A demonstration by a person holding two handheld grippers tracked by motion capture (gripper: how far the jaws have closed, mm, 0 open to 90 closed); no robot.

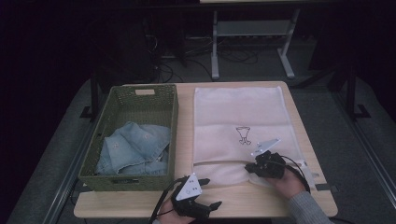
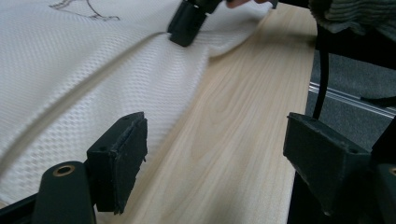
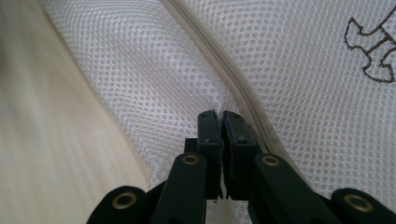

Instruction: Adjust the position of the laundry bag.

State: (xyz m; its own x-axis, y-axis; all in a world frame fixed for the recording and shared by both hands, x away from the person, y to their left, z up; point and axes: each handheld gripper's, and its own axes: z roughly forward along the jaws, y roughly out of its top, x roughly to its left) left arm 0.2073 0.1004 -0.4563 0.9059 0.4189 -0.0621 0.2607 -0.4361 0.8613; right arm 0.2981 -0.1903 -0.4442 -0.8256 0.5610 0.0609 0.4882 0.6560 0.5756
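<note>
A white mesh laundry bag with a small dark emblem lies flat on the right half of the wooden table. My right gripper is shut on the bag's mesh right beside the zipper, near the bag's front edge; its jaws are pressed together on the fabric. At the table's front edge my left gripper stands open and holds nothing. In the left gripper view its jaws straddle bare wood beside the bag, and the right gripper shows farther off.
A green woven basket takes up the left half of the table and holds folded blue jeans. Behind the table are a dark floor, cables and a metal table frame.
</note>
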